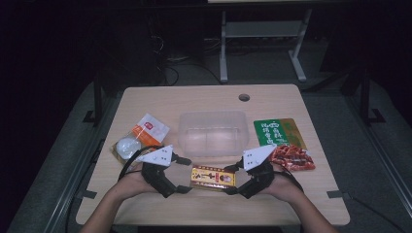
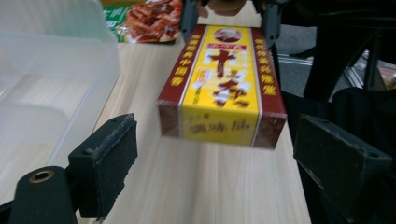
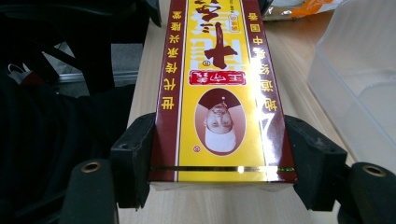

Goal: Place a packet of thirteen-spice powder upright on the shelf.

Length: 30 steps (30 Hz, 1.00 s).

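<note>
A long yellow and dark-red box with a portrait and printed characters is near the table's front edge. My right gripper is shut on its right end. In the right gripper view the black pads press both long sides of the box. My left gripper is open at the box's left end. In the left gripper view its jaws stand wider than the box, one on each side of the near end, and do not touch it. The box hangs slightly above the wood there.
A clear plastic container stands just behind the box at mid-table. A green packet and a red snack packet lie at the right. An orange-white packet and a bagged round white item lie at the left.
</note>
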### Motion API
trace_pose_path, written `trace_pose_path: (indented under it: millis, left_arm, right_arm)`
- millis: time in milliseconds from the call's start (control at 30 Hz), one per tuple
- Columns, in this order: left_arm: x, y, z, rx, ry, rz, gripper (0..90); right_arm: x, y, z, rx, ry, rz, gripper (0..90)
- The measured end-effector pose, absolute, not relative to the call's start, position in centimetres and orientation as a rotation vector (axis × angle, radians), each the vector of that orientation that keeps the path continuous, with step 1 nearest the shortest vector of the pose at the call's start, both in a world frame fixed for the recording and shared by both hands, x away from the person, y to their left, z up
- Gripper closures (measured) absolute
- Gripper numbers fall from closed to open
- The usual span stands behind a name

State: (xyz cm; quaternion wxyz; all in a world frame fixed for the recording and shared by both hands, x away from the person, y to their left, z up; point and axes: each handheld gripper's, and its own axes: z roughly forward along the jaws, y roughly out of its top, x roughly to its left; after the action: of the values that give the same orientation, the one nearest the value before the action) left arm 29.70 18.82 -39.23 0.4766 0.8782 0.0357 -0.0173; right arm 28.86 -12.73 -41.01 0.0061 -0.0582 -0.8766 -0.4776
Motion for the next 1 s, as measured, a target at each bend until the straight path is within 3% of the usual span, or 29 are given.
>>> trace_pose_path:
  millis: [500,1000]
  left_arm:
    - [29.7,16.9,-39.3,2.144,0.033,-0.063,14.5]
    - [29.6,17.0,-39.5,2.128,0.036,-0.077,25.2]
  right_arm:
    - [28.8,-12.6,-40.6,-0.151,-2.744,-1.526,31.9]
    - [28.6,-12.4,-40.6,-0.147,-2.742,-1.533,31.9]
